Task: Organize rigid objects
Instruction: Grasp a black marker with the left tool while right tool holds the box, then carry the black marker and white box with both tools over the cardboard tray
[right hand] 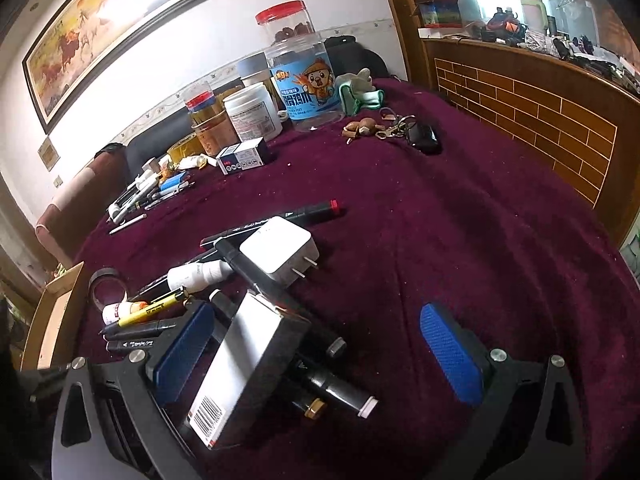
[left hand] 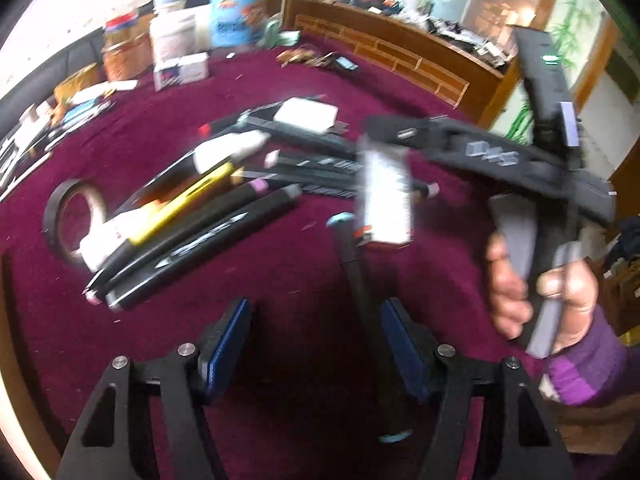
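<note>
Nearest the left wrist camera, the left gripper stands partly open over the maroon cloth. A black marker with pale blue ends runs lengthwise through the gap, close against the right-hand blue pad; blur hides whether the pad actually presses it, and the other pad stands clear. In the right wrist view, the right gripper is wide open. A flat silver-and-black box with a barcode lies tilted between its pads, just beside the left-hand pad but not squeezed; the other pad sits well apart on bare cloth. Under the box lie dark markers. Beyond, a white plug adapter rests on a long black marker with a red cap. To the left are a white bottle, a yellow pen and a roll of black tape. A hand in a purple sleeve grips the right tool's handle.
</note>
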Motion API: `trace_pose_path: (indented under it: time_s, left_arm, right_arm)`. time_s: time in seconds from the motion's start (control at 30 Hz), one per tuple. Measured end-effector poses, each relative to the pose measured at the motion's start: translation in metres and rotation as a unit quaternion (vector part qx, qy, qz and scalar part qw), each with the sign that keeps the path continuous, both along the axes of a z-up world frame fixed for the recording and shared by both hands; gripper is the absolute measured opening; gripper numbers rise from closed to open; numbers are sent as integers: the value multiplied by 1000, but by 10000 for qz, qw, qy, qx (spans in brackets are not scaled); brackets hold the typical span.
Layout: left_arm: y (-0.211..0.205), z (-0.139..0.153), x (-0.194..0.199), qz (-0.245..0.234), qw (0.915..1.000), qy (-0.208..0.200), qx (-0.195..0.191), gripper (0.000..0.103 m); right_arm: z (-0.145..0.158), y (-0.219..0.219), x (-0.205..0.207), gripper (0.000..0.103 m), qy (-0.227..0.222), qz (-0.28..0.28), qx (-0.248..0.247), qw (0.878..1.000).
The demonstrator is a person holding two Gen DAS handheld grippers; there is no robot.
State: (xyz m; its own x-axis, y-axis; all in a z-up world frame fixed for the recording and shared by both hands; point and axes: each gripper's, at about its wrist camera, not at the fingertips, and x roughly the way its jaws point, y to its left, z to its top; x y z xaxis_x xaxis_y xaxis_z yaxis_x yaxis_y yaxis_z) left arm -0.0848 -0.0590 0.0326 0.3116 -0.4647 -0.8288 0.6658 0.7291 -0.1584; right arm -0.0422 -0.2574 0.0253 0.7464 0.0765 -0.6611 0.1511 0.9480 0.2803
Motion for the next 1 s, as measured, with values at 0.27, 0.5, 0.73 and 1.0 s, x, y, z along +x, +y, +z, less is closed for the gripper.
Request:
trace_pose_path:
  time_s: [0.27,0.5,0.73,1.0]
  left_arm:
    - [-34,-15,-18,73,9962,-464,727,71]
    - [-17,-11,-22,569,9966,-447,391,14]
    - [28,-4,-26,1076,9940,-151,-103,14]
    - [73,28,-43,1458,9864,-415,-640,14]
  right_arm:
    - [-1,-3,1,103,39,-57,62,10000]
    - [-4,-11,1,103,105,-198,172,9996]
    - [-3,-14,2,103,129,-298,200,9993]
    - [3,-14,-21,103,468,-352,796,9951]
